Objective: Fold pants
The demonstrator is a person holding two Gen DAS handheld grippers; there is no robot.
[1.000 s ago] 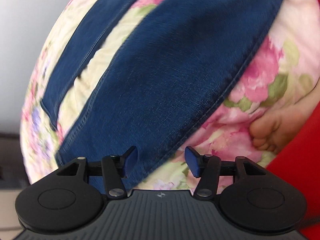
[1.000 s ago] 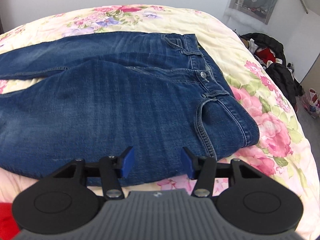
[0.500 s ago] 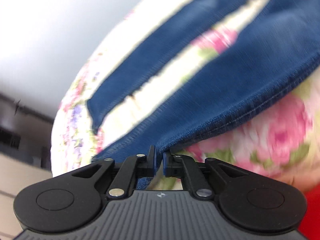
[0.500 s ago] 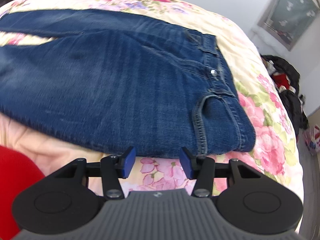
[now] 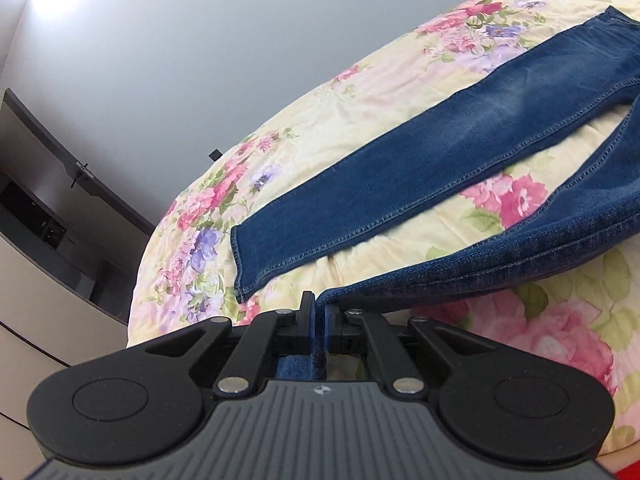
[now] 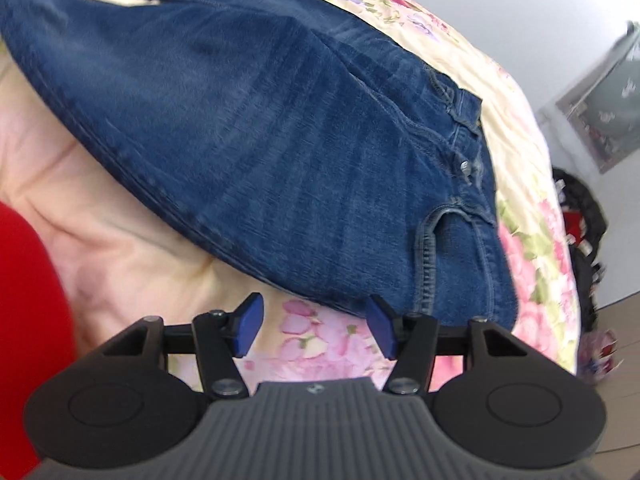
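Blue jeans [image 5: 460,152] lie spread on a floral bedspread [image 5: 360,92]. My left gripper [image 5: 319,320] is shut on the hem of the near leg [image 5: 500,264] and holds it lifted off the bed; the far leg lies flat behind it. In the right wrist view the jeans [image 6: 280,152] show their upper part with waistband and button [image 6: 464,166]. My right gripper [image 6: 314,326] hovers just short of the jeans' near edge. Its jaws are opening, with only bedspread [image 6: 316,344] between the blue pads.
A grey wall and dark furniture [image 5: 48,208] stand beyond the bed's left end. On the floor to the right of the bed lies a heap of dark clothes [image 6: 580,232]. Something red [image 6: 24,312] fills the lower left of the right wrist view.
My left gripper closed on the near leg's hem and rose with it, rolling as it went. My right gripper rolled and sank toward the jeans' near edge, still open.
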